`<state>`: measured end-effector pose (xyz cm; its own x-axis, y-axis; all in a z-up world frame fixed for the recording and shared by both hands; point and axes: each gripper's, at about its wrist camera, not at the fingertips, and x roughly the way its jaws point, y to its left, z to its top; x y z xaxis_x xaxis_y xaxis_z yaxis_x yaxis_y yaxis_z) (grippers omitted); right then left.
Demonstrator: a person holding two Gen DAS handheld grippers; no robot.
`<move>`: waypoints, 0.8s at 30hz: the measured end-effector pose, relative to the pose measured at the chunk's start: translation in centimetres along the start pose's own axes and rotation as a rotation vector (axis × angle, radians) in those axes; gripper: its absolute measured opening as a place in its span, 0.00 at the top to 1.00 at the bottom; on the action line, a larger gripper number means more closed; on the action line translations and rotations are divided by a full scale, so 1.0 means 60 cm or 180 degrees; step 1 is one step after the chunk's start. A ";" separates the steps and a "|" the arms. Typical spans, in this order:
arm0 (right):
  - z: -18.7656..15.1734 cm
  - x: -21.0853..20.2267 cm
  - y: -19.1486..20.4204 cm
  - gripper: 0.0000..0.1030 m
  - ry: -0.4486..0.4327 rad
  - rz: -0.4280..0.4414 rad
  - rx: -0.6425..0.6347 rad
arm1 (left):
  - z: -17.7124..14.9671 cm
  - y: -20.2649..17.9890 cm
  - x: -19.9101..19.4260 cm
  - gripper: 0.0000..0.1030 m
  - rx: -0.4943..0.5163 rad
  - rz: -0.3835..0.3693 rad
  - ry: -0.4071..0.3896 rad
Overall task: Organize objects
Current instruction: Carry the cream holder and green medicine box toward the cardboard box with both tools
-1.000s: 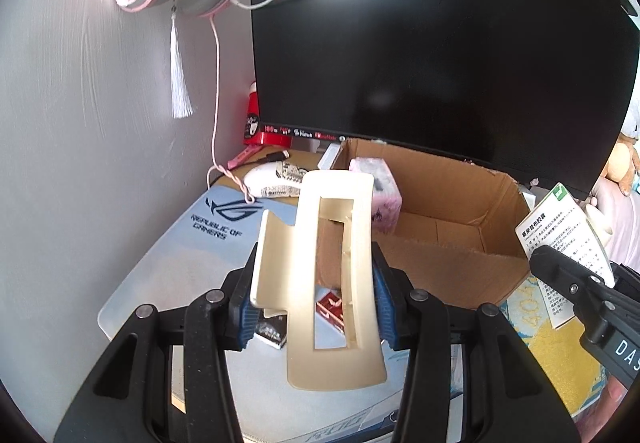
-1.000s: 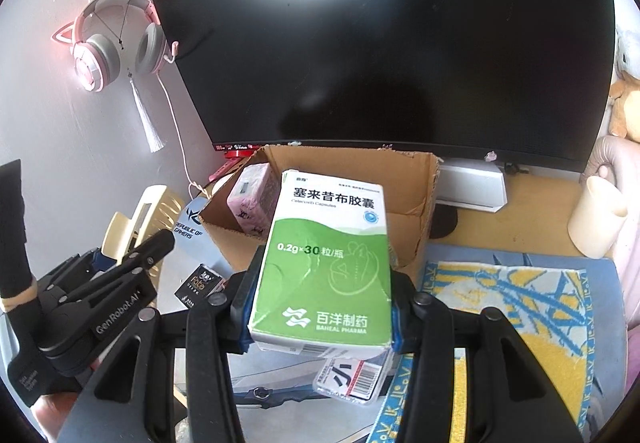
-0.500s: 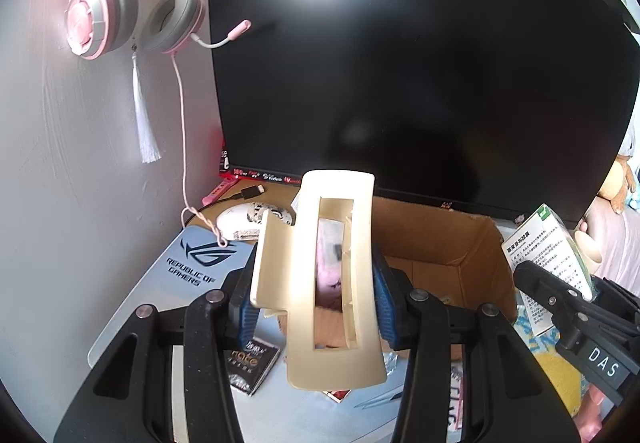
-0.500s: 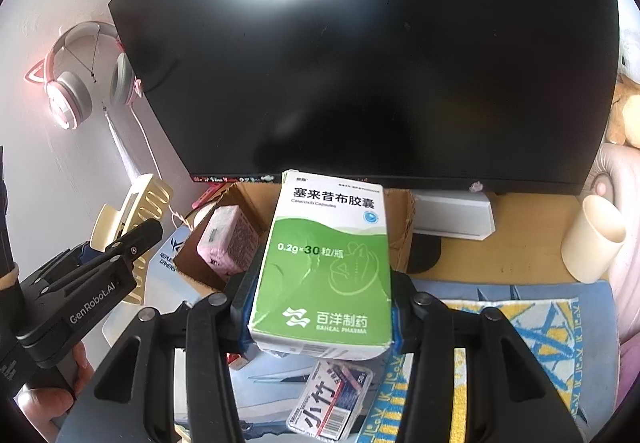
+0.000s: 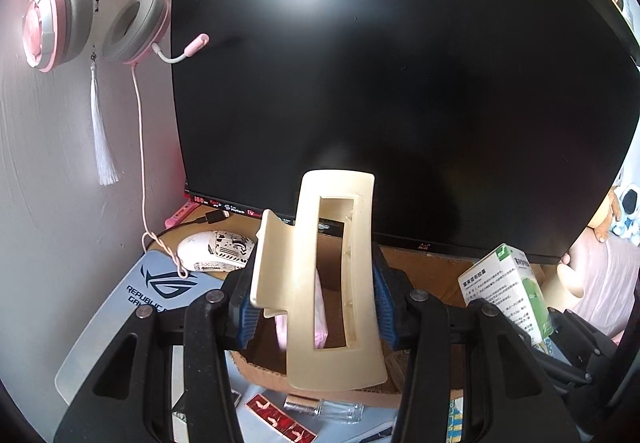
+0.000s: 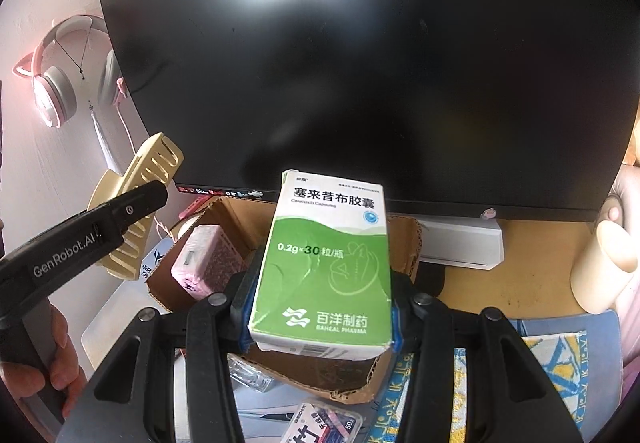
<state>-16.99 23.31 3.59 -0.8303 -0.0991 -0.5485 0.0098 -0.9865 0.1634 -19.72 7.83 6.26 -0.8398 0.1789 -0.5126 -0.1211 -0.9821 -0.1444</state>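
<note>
Above the cardboard box [image 5: 432,275], the left claw [image 5: 316,307] grips a cream hair clip [image 5: 320,283] between its blue pads [image 5: 247,319], the clip standing upright with its long slot facing the camera. Through that slot a pink pack [image 5: 320,307] shows inside the box. Beside it, the right claw [image 6: 320,307] is clamped on a green-and-white medicine carton [image 6: 326,263], held upright with its printed face toward the lens; it too hangs over the box [image 6: 404,243], in front of the black monitor [image 6: 360,63]. Seen from the right wrist, the pink pack [image 6: 204,263] lies in the left part of the box, leaning on the wall there.

From the right wrist the left claw [image 6: 138,199] appears at the left edge with the clip [image 6: 136,199] in its fingers and a hand [image 6: 52,355] on its handle. From the left wrist the carton [image 5: 508,295] shows at the right, tilted, near the box's right wall.

On the table in front of the box lie a small clear glass bottle [image 5: 324,407], a red pack [image 5: 280,419] and, in the right view, a small plastic case with a printed label [image 6: 324,423]. A white mouse [image 5: 216,251] sits on the grey mat [image 5: 120,315] at the left, by the monitor's lower edge. A pink headset [image 5: 92,3] hangs on the wall with a white tassel [image 5: 102,135] under it. A cream cup [image 6: 600,267] stands at the right on the table, beside a blue and yellow cloth [image 6: 560,371].
</note>
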 end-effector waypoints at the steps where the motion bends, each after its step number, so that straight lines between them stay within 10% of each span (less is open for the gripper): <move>1: -0.002 0.004 0.000 0.50 0.0017 0.0001 0.0000 | -0.001 -0.003 0.004 0.55 0.0026 0.0008 0.0004; 24: -0.021 0.027 0.020 0.49 -0.0001 0.0093 -0.0071 | -0.026 -0.044 0.047 0.55 0.0076 -0.0263 0.0240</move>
<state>-17.65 21.79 1.87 -0.8296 -0.1277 -0.5436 0.0463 -0.9859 0.1610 -20.95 11.05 3.87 -0.7844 0.2625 -0.5620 -0.2018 -0.9647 -0.1691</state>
